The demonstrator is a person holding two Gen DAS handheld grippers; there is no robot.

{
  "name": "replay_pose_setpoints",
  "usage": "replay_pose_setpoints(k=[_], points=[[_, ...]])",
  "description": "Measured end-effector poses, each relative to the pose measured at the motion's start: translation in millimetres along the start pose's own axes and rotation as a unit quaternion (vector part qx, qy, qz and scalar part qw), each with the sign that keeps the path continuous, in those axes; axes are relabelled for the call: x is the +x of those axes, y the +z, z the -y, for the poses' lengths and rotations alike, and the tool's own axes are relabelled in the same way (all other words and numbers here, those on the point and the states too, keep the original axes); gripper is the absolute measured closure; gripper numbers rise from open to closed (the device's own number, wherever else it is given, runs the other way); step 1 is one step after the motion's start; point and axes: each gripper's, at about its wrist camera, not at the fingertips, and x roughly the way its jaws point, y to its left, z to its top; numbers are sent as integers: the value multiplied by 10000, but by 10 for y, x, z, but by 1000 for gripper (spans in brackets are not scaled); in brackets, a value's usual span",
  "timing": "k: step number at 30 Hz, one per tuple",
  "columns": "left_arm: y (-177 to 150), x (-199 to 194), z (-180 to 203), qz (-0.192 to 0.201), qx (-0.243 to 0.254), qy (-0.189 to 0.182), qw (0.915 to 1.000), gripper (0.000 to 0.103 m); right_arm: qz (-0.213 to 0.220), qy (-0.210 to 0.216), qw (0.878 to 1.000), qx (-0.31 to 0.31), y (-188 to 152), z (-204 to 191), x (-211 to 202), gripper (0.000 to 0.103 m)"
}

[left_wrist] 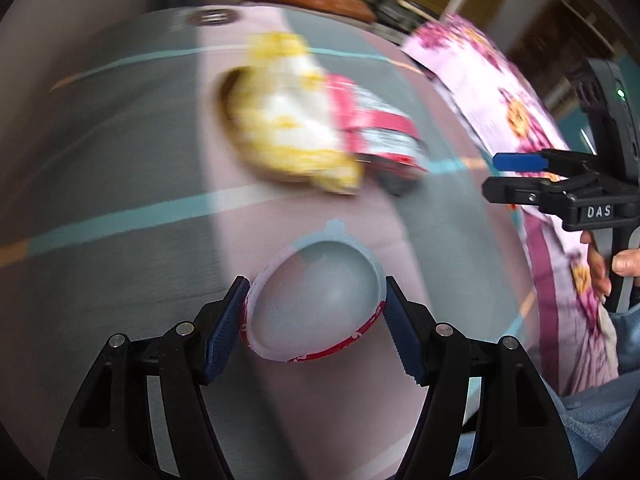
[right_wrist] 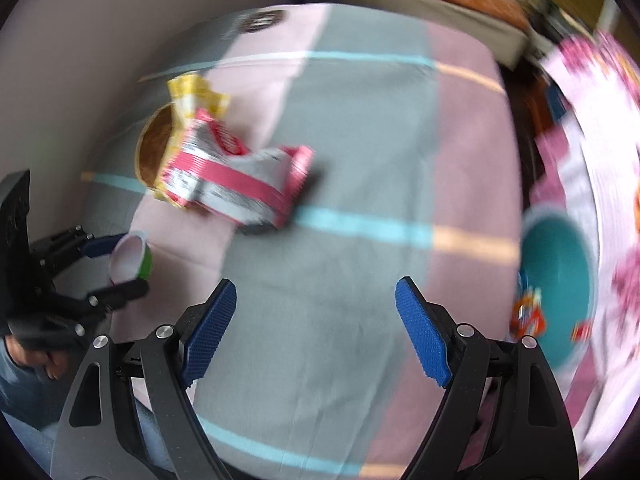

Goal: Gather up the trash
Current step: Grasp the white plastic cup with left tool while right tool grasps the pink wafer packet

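The left hand-held gripper [left_wrist: 316,308] is clamped across the rim of a light, thin-walled, crushable plastic cup [left_wrist: 316,300], while the right hand-held gripper [right_wrist: 316,332] hangs wide apart above the bed [right_wrist: 340,280], where a crinkly snack wrapper [right_wrist: 236,180] lies.

A small plastic cup [left_wrist: 316,300] sits between the left gripper [left_wrist: 316,312] pads, above a bedsheet [left_wrist: 120,160]. Farther off on the sheet, snack wrappers [left_wrist: 320,120] lie overlapping a round dish [right_wrist: 154,152]. The right gripper [right_wrist: 316,320] hangs right; a bowl [right_wrist: 560,264] lies far right.
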Motion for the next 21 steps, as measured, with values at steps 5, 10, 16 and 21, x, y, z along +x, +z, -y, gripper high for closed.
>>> replay_pose_setpoints(k=[5,10,16,21], points=[[4,-106,-290,142,-411,70,9990,35,-45,-89,9915,-1298,319,-387,164,25],[45,-120,-400,196,-576,42,9981,35,-204,166,9848,-1718,581,-552,315,25],[26,-83,-427,150,-596,-25,9981,35,-354,224,9819,-1849,695,-604,481,25],[23,-73,-413,132,-568,-74,9983,35,-313,405,9829,-1767,715,-583,519,48]])
